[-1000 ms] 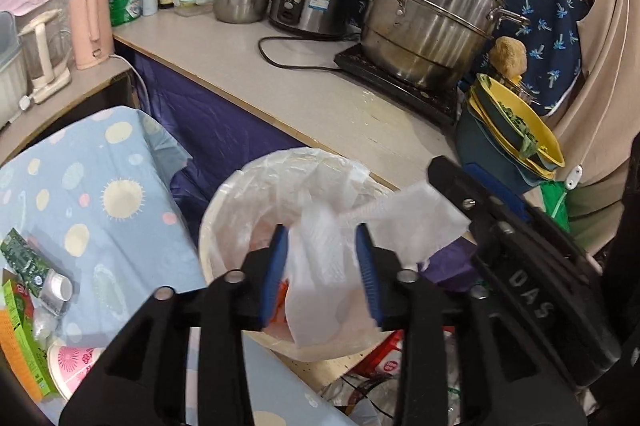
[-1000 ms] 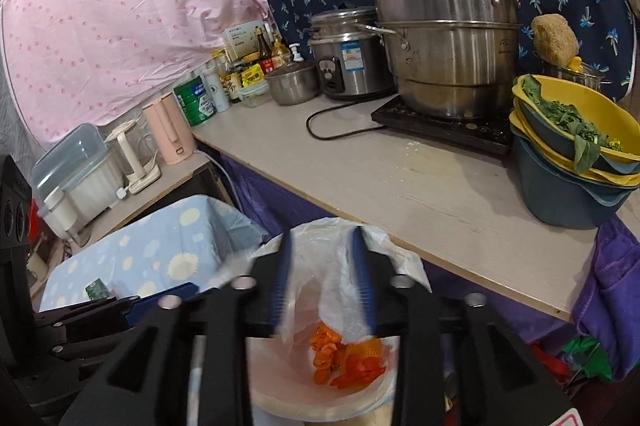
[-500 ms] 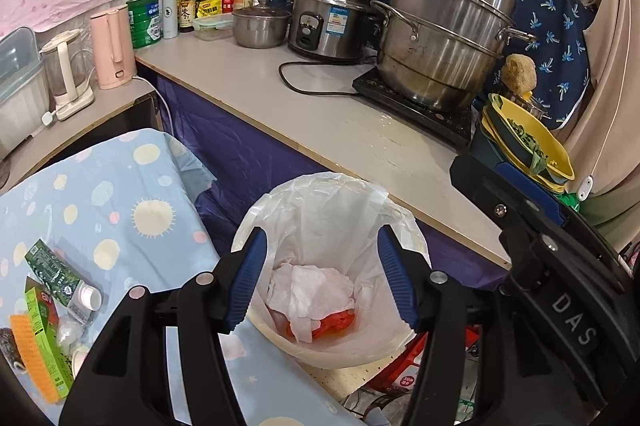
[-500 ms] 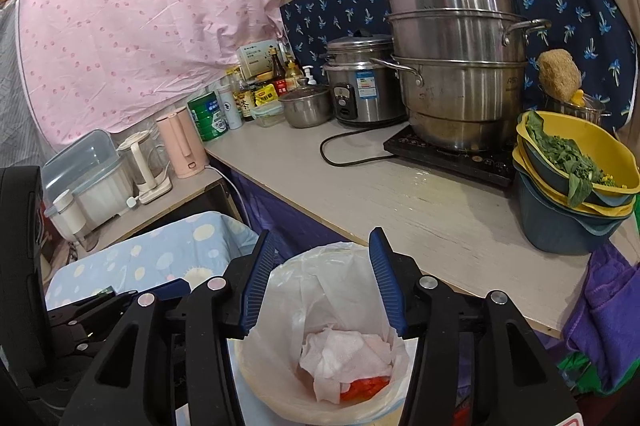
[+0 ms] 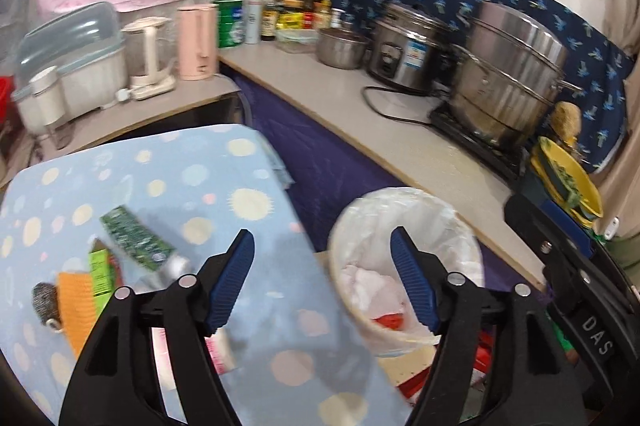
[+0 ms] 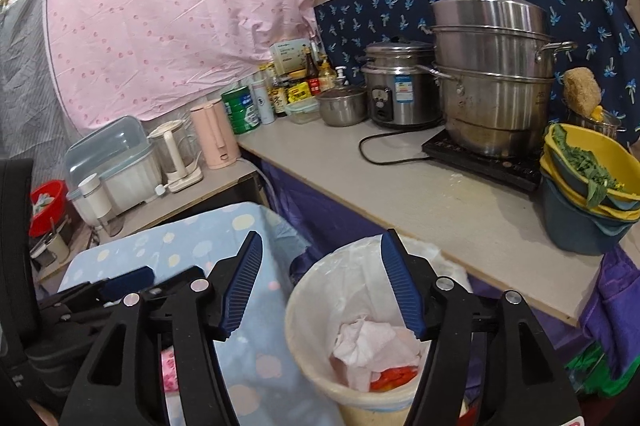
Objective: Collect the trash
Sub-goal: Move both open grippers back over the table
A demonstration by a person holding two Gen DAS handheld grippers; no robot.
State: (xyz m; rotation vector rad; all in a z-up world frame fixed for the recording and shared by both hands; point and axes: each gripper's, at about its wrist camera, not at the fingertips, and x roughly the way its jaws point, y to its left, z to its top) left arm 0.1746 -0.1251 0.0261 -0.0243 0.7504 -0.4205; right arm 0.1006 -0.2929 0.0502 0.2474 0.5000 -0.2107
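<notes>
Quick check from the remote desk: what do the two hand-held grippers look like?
Both match: the left hand-held gripper and the right hand-held gripper have black plastic frames with triangular cut-outs, silver rivets and ribbed blue pads. The right one's body shows white "DAS" lettering. No cables or sleeves visible.

Crumpled white tissue (image 6: 362, 344) lies in the lined bin (image 6: 304, 310) over orange scraps (image 6: 394, 374).

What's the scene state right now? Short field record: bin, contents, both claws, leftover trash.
bin: trash bin with white liner, on the floor between the counter and the blue spotted tablecloth
contents: crumpled white tissue on top of orange scraps
left claw: open, jaws just widening, nothing between them
right claw: open, jaws just widening, nothing between them
leftover trash: green wrapper and green box on the tablecloth
</notes>
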